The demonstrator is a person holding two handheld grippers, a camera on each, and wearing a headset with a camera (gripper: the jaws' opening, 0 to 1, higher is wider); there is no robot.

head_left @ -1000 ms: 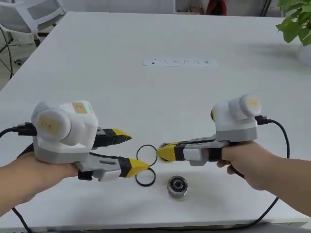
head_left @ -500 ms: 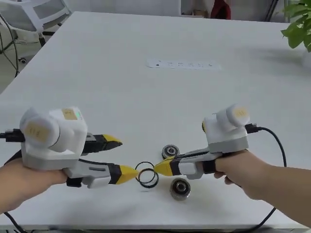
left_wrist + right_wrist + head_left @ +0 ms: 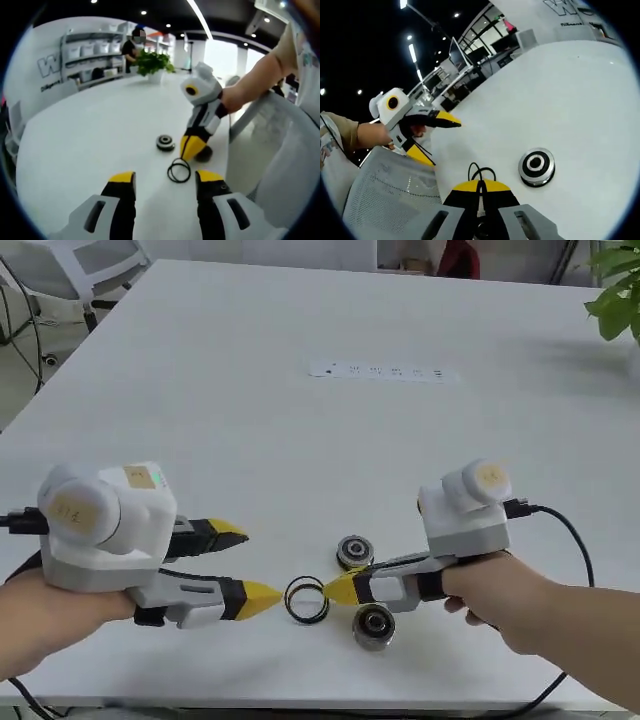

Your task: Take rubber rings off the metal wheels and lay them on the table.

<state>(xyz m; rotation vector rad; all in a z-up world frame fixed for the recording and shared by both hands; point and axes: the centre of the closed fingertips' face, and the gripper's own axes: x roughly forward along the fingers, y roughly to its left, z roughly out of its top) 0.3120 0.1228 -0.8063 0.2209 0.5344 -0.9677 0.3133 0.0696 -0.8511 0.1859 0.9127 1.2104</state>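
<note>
Rings (image 3: 306,600), two, overlapping on table (image 3: 300,420) just left of near wheel (image 3: 373,624). Right gripper (image 3: 338,588), jaws closed, appears to pinch upper ring (image 3: 481,172) by its edge; left gripper (image 3: 245,563) wide and empty, farther left of that wheel. Risk: withdrawing without opening would drag the ring along, or knock the wheel toward the table edge near it.

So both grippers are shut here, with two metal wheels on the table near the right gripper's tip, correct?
No, the left gripper is open; the left gripper view shows its jaws well apart. The right gripper is shut, pinching a rubber ring, and two metal wheels do sit on the table near its tip.
</note>
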